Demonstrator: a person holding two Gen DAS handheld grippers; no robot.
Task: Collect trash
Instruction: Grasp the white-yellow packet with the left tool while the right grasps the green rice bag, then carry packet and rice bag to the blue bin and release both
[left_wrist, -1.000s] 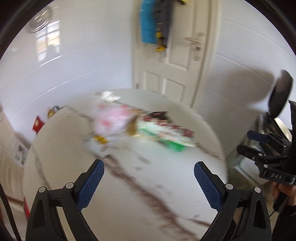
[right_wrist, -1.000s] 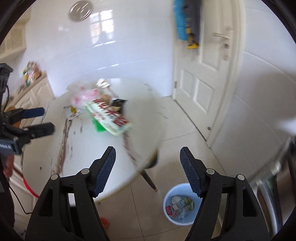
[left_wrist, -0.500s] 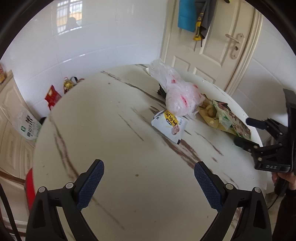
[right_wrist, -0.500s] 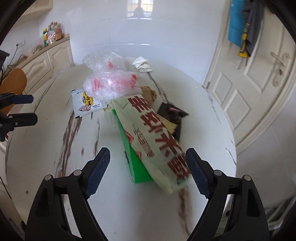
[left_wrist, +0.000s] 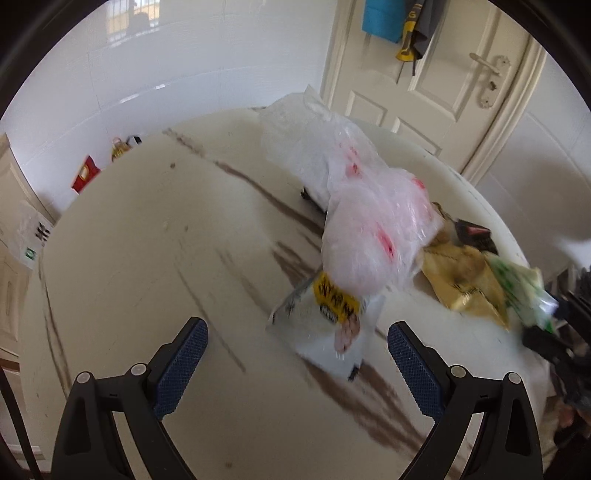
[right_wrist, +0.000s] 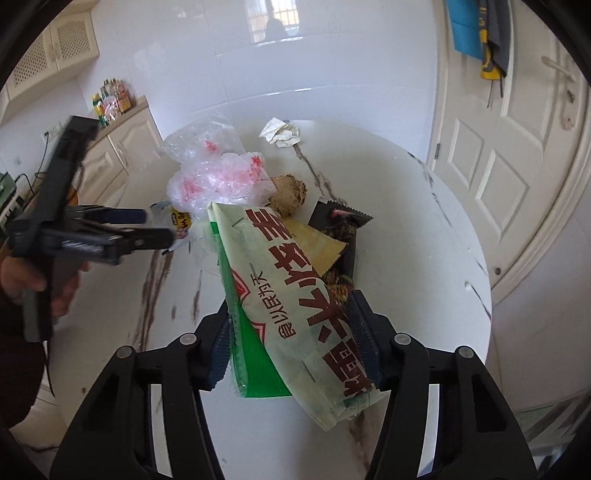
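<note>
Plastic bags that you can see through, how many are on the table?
1: the clear plastic bag with red print, crumpled at the far side of the pile on the table, behind the big green-and-white packet. Others may be hidden underneath.

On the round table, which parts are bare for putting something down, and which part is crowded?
Bare: the wide stretch of table left of the plastic bag, and the strip between the black wrapper and the door-side rim. Crowded: the middle, where bag, wrappers and large green-white package overlap.
</note>
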